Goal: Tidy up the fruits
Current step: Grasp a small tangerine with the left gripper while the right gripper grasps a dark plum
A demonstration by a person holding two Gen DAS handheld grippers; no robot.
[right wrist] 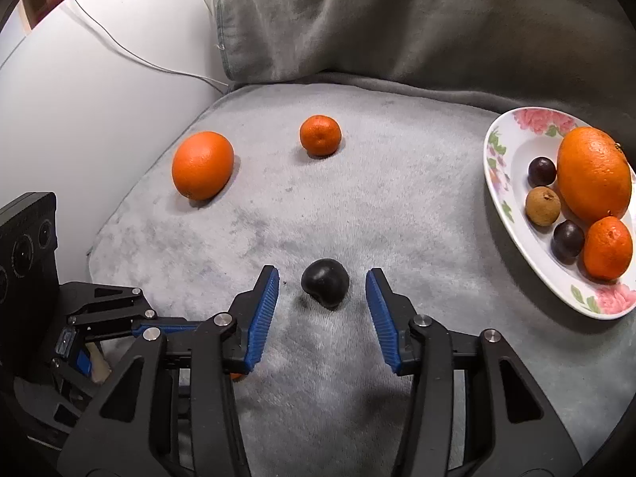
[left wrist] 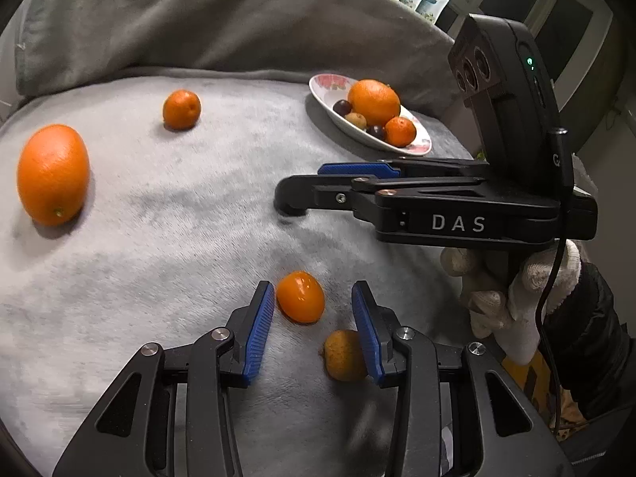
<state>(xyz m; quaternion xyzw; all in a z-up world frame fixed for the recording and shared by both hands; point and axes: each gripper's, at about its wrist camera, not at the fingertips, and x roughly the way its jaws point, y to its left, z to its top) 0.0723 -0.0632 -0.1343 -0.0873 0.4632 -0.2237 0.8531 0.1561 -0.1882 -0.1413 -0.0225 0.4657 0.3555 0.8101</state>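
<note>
Two tools straddle fruit on the grey blanket [right wrist: 397, 198]. The left tool [left wrist: 313, 307], part open, brackets a kumquat [left wrist: 300, 296], unpressed, long axis slanting down-right. The right tool [right wrist: 322, 288], part open, flanks a dark plum [right wrist: 325, 281], gaps both sides.

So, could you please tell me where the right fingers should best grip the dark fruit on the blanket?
Probably across the dark fruit's rounded middle, from above. It lies between the right gripper's open blue pads, with bare grey blanket around it.
</note>
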